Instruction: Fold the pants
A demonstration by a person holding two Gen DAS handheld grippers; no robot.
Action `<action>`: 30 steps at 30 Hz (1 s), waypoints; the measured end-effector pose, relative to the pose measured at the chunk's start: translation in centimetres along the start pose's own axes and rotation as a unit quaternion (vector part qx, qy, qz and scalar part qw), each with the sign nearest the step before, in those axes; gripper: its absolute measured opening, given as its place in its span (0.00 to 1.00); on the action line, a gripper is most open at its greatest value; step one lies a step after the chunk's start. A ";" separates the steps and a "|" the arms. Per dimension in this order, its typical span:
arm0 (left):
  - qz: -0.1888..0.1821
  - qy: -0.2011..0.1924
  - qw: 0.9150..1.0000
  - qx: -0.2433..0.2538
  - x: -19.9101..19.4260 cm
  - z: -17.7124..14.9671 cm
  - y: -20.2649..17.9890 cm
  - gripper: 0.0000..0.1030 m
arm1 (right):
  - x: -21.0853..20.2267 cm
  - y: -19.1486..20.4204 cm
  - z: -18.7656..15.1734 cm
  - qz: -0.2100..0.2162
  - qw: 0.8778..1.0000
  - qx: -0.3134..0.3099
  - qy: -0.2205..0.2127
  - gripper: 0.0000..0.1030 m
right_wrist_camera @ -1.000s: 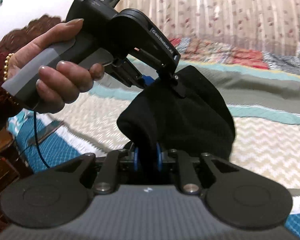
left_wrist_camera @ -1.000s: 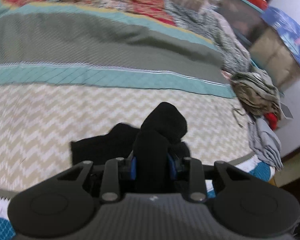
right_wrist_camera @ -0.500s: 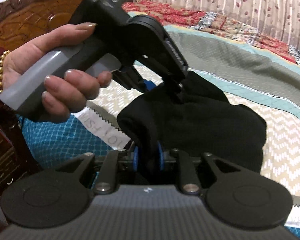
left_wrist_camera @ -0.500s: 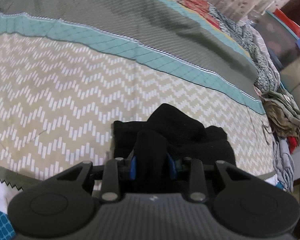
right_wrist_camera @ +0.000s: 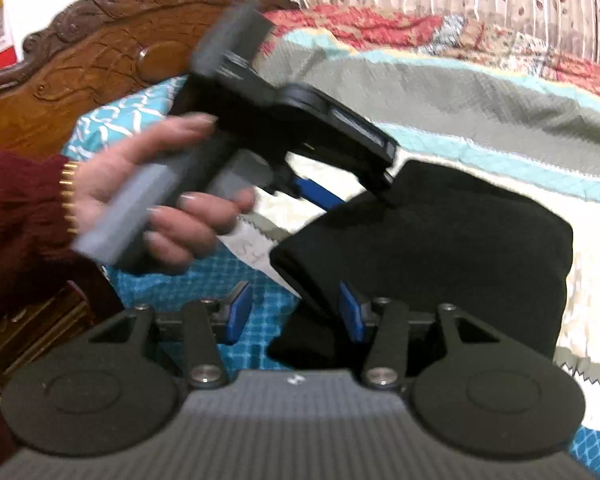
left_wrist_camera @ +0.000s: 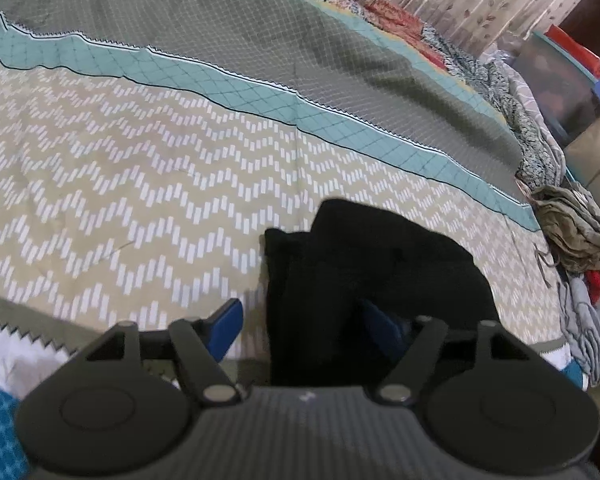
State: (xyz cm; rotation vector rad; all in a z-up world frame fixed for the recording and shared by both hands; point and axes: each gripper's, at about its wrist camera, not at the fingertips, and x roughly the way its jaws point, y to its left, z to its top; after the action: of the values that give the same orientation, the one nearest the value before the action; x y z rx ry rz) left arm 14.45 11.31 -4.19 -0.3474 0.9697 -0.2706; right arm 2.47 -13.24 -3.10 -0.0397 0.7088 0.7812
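both grippers, left and right, gape wide, so the folded pants rest free on the bed.

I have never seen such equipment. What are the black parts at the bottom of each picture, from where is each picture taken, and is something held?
No robot here: a person holds a hand tool in each hand, each ending in a two-finger gripper with blue pads. A camera sits on each tool and looks forward along its fingers, so its own black body fills the bottom of its picture. The left gripper and the right gripper both stand open. The folded black pants lie on the patterned quilt of a bed, between the fingers but not clamped. In the right view you also see the person's left hand holding the other tool. A pile of clothes lies at the bed's edge.
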 end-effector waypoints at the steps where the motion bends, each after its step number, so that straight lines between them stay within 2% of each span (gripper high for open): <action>1: 0.001 -0.001 1.000 0.004 -0.2 -0.5 -0.1 0.67 | 0.3 -0.2 -0.1 0.003 1.000 0.010 0.006 0.49; 4: 0.020 0.000 1.000 0.012 -0.2 -1.8 -0.3 0.68 | 1.5 -0.5 -0.5 0.012 0.999 0.032 0.028 0.49; 8: 0.050 0.011 0.999 0.012 1.1 -2.9 -0.4 0.75 | 1.3 -0.3 -0.6 0.019 0.998 0.037 0.036 0.49; 12: 0.063 0.003 0.998 0.020 0.9 -3.0 -0.9 0.75 | -1.3 -1.3 0.2 0.019 0.998 0.055 0.004 0.49; 15: 0.075 -0.001 0.997 0.037 0.6 -3.1 -1.5 0.75 | -3.7 -3.2 0.0 0.004 0.994 0.102 -0.025 0.49; 19: 0.088 -0.003 0.995 0.048 0.2 -3.2 -2.1 0.76 | -6.4 -6.0 -1.3 -0.030 0.983 0.174 -0.055 0.49; 23: 0.099 -0.007 0.993 0.057 -0.7 -3.4 -2.7 0.77 | -7.5 -8.7 -2.8 -0.058 0.965 0.246 -0.065 0.50; 27: 0.101 -0.013 0.993 0.061 -2.0 -3.8 -3.3 0.78 | -7.8 -10.0 -4.2 -0.056 0.949 0.303 -0.065 0.50; 30: 0.101 -0.012 0.993 0.063 -2.9 -4.4 -3.6 0.78 | -7.8 -9.9 -4.8 -0.050 0.943 0.322 -0.060 0.50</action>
State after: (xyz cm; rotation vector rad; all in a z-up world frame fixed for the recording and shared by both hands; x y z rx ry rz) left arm 8.98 8.37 -2.84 -0.1356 0.9507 -0.1420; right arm 2.37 -26.70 -4.30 0.5582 0.8114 0.4202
